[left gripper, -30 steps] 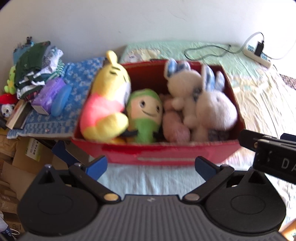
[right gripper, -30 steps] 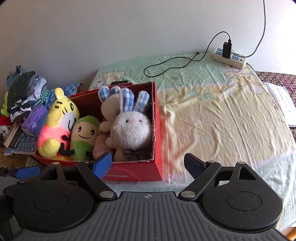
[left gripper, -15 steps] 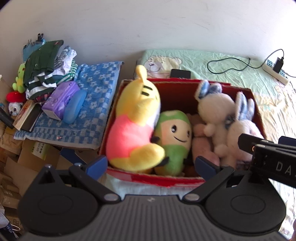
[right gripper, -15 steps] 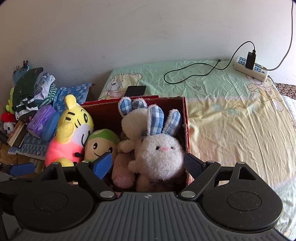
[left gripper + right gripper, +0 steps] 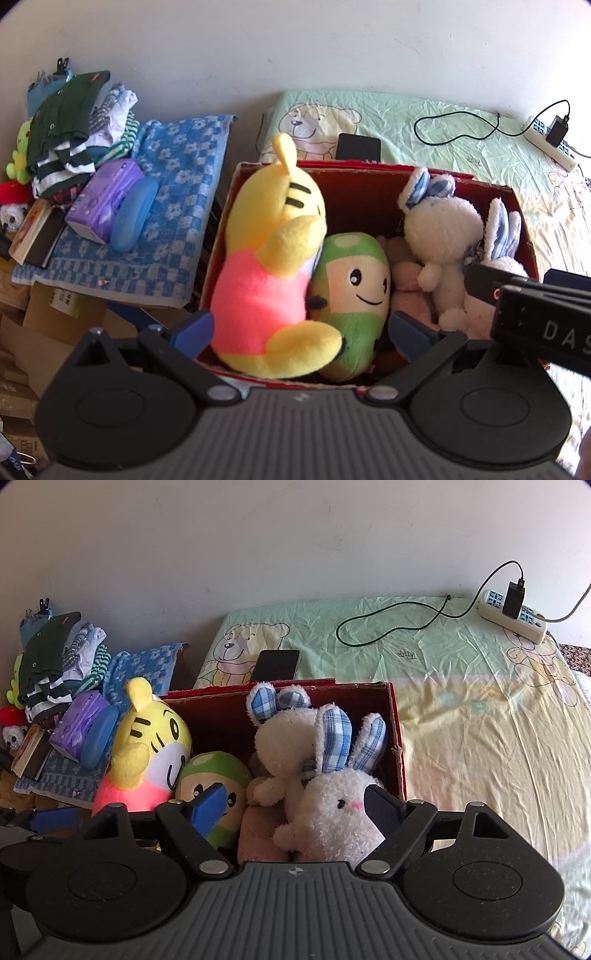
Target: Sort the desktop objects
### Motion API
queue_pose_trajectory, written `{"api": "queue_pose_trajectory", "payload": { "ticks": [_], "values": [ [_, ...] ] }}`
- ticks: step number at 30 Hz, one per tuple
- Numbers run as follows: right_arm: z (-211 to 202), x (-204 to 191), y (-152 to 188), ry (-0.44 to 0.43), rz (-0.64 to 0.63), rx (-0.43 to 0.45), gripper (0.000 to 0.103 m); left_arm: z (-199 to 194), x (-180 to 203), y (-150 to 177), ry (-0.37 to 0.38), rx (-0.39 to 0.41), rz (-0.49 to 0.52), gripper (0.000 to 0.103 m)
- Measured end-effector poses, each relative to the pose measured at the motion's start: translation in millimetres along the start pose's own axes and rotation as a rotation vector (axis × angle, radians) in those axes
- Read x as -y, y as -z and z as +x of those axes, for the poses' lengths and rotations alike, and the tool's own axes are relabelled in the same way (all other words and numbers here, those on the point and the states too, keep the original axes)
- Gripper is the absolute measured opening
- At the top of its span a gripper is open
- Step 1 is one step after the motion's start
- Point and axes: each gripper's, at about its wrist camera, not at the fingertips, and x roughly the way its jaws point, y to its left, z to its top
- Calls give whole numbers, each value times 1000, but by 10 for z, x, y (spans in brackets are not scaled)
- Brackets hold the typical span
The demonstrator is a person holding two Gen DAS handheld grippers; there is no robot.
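Your left gripper (image 5: 301, 326) hangs wide over the red box (image 5: 517, 206), by the yellow toy (image 5: 266, 266). Your right gripper (image 5: 295, 803), jaws just narrowing yet wide and empty, hangs over the box's white rabbit (image 5: 332, 812).

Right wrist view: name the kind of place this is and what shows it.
Probably a bedroom or child's room at home: a bed-like surface under a bear-print sheet, a red box full of plush toys, and folded clothes stacked at the left by the wall.

Red box (image 5: 397, 734) on the bed's left edge, packed: yellow tiger (image 5: 147, 738) far left, green plush (image 5: 214, 771), two white rabbits (image 5: 332, 812) at right.
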Motion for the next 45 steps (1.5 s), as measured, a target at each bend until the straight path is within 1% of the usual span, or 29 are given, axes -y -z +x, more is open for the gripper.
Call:
{"api": "queue_pose_trajectory", "payload": {
  "ticks": [4,11,20,24,40,43,45],
  "values": [
    [-22,-35,-41,4,3,-2,84,-26,2,-34,28,4,10,101],
    [-3,-49,-52,21,1,-22,84,4,33,-39,49,-14,8,101],
    [5,22,-54,35,19,-26,84,-53,98,-31,38,32,29,101],
    [12,45,-53,51,22,-17,84,-18,67,-36,38,20,17,101],
    [73,27,-33,33,20,-35,84,20,26,-30,8,23,12,101],
    [77,32,-35,33,19,-34,84,20,25,-28,7,29,16,101],
    [76,35,-32,36,21,-28,84,5,40,-20,-13,51,20,99]
  ]
}}
